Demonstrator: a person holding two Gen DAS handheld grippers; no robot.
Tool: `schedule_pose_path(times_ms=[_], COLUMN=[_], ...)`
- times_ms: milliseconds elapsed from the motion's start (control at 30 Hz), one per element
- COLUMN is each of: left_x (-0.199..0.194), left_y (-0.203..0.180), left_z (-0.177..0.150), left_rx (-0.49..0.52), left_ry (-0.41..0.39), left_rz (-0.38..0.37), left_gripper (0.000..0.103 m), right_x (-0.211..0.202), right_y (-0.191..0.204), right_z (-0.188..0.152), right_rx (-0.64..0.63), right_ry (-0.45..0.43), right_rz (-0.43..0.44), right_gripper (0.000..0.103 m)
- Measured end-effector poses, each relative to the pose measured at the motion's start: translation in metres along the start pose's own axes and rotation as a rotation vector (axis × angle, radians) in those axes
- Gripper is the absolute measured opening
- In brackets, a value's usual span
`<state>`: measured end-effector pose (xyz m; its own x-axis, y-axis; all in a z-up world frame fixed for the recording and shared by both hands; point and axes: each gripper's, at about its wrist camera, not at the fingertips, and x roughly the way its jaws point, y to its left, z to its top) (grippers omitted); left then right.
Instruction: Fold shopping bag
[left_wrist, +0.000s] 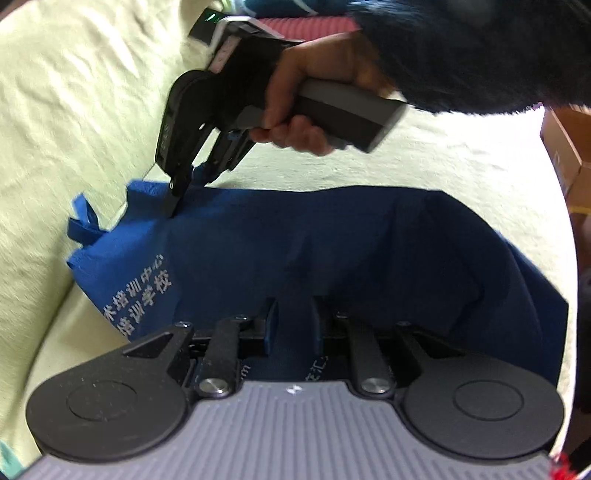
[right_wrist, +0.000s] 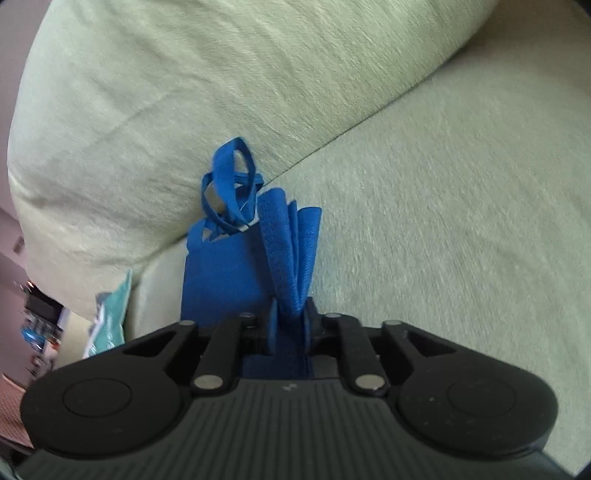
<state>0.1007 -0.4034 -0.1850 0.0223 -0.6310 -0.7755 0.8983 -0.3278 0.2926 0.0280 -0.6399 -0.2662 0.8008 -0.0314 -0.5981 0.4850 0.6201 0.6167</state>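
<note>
A blue non-woven shopping bag (left_wrist: 332, 251) lies on the seat cushion (left_wrist: 461, 162) of a pale green sofa. Seen from the left wrist camera, its long axis runs side to side along the seat, roughly parallel to the seam where the seat meets the back cushion (left_wrist: 74, 92). The mouth end with the carry handles (left_wrist: 83, 221) points toward that seam at the left of the view, and the handles lie bunched against the foot of the back cushion. White printed characters (left_wrist: 138, 295) run across the panel near the mouth end.

The left gripper (left_wrist: 293, 314) is clenched on a fold of the bag's fabric at the near long edge, with blue cloth pinched between its two fingers. The right gripper (left_wrist: 184, 188), held in a person's hand (left_wrist: 314, 103) with a dark fuzzy sleeve (left_wrist: 480, 48), comes down at the far long edge close to the mouth end. In its own camera the right gripper (right_wrist: 290, 317) is clamped on a gathered pleat of the blue fabric (right_wrist: 291, 251), which stands up in ridges between the fingers and points toward the back cushion (right_wrist: 184, 92), with the handle loops (right_wrist: 232, 184) tangled just beyond it.

A teal item (right_wrist: 110, 317) sits at the seat's left end, and a cardboard box (left_wrist: 569, 147) shows beyond the sofa at the right.
</note>
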Motion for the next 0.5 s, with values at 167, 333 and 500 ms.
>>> schedule_pose_path(times_ms=[167, 333, 500], left_x=[-0.002, -0.004, -0.019], left_y=[-0.001, -0.007, -0.019], left_z=[-0.004, -0.001, 0.004], left_rx=[-0.045, -0.057, -0.086], left_ry=[-0.016, 0.021, 0.095], left_rz=[0.008, 0.04, 0.103], left_gripper=[0.021, 0.021, 0.021], right_x=[-0.074, -0.12, -0.115], right_y=[0.043, 0.06, 0.052], right_z=[-0.063, -0.14, -0.17], right_rx=[-0.318, -0.456, -0.452], right_ry=[-0.07, 0.015, 0.0], right_rz=[-0.054, -0.005, -0.075], right_gripper=[0.014, 0.003, 0.0])
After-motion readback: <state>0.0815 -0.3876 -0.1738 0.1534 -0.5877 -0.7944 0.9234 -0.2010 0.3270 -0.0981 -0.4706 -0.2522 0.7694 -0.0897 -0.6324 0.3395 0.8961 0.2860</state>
